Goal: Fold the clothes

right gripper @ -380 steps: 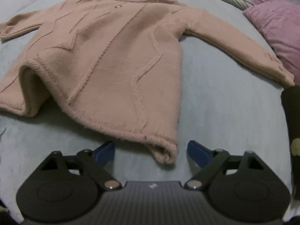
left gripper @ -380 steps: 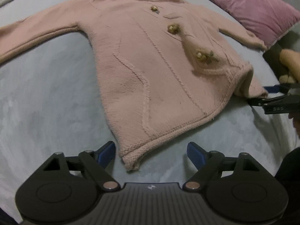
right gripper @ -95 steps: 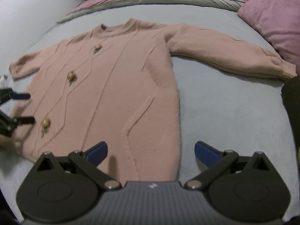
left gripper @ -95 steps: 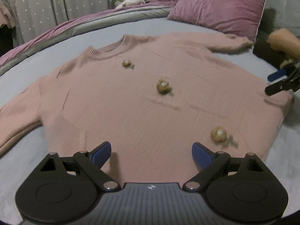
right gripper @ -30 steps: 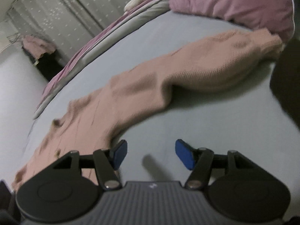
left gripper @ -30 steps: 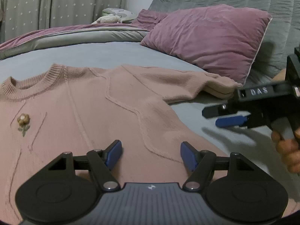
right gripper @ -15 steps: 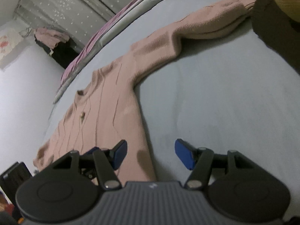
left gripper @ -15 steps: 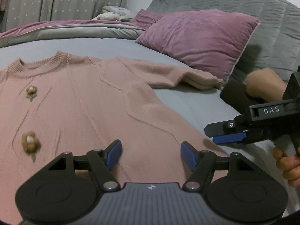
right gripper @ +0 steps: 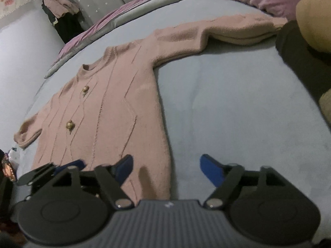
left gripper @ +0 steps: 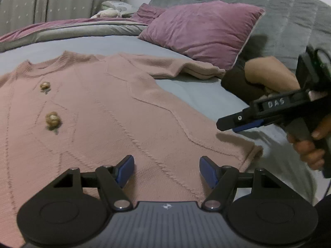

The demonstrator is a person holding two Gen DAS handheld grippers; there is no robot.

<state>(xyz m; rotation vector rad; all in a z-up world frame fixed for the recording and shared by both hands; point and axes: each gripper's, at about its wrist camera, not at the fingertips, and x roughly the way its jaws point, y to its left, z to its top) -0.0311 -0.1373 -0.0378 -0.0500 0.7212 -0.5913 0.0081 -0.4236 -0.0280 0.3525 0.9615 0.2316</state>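
A pink knitted sweater (left gripper: pixel 107 111) lies flat and face up on the grey-blue bed (right gripper: pixel 238 107), with small flower buttons (left gripper: pixel 52 119) down its front. One sleeve (right gripper: pixel 227 29) stretches away to the pillow. My left gripper (left gripper: pixel 166 170) hangs open over the lower body of the sweater, close to the hem, with nothing between its fingers. The right gripper (right gripper: pixel 167 167) hovers over the hem's right corner and bare sheet; its jaws are opening and nothing is between them. In the left wrist view the right gripper (left gripper: pixel 227 125) sits in a hand above that corner. The left gripper (right gripper: pixel 51 169) shows low on the left.
A purple pillow (left gripper: pixel 198 29) leans on a grey padded headboard (left gripper: pixel 279 14) behind the sleeve. A rolled purple and grey duvet (left gripper: pixel 72 29) lines the far side. A person's bare limb and dark clothing (right gripper: pixel 306 47) lie at the right. Dark clothes (right gripper: pixel 62 14) hang by the curtain.
Both grippers have drawn back along the sweater toward its hem, so the buttons and hem corner now show. The right gripper's jaws have spread wider.
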